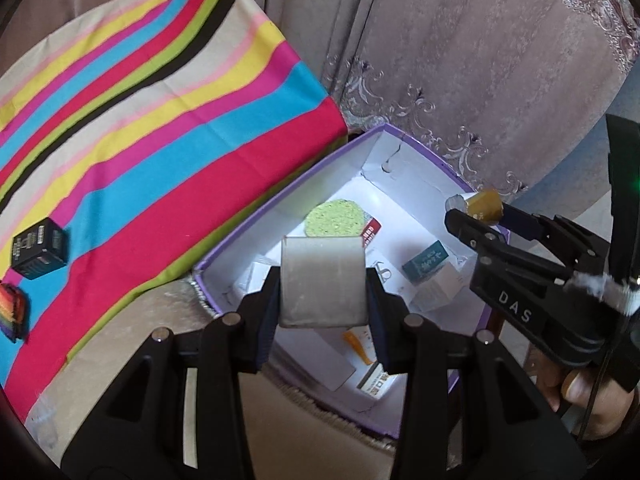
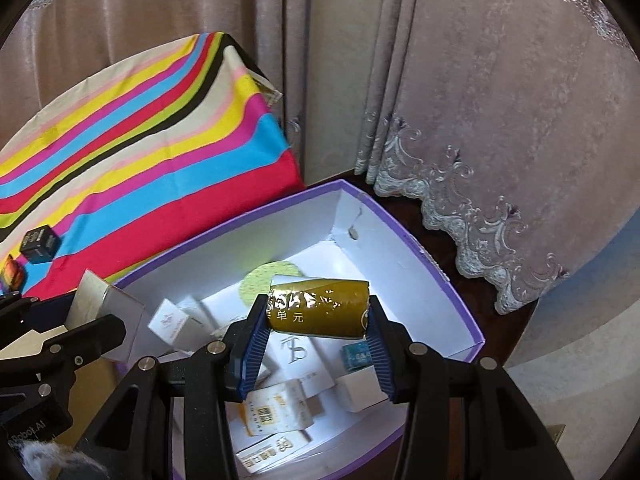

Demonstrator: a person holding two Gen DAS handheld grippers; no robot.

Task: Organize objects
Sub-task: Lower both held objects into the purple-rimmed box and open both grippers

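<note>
Striped cloth (image 1: 160, 112) in pink, blue, yellow and black covers the worktop at far left, where a small black box (image 1: 39, 254) sits near a rainbow-coloured item (image 1: 14, 316) at the cloth's edge. Just right of the cloth stands an open purple box (image 1: 416, 148) with white inner walls. My left gripper (image 1: 324, 286) hangs over the near end of that box, its 2 fingers clamped on the sides of a plain grey box (image 1: 323, 282) held upright above the contents. Below it, inside the purple box, lie a round green sponge (image 1: 335, 218), a teal carton (image 1: 425, 266) and several white cartons (image 2: 170, 322) with printed labels, loosely jumbled. Further right, my right gripper (image 2: 318, 314) is above the middle of the same box, its blue-padded fingers (image 2: 252, 344) closed on the 2 ends of a gold foil-wrapped roll (image 2: 318, 308) held crosswise and clear of the cartons beneath. From the left wrist camera, that roll (image 1: 485, 206) shows at the far rim of the purple box. Embroidered mauve curtains (image 2: 500, 120) hang behind, at right.
</note>
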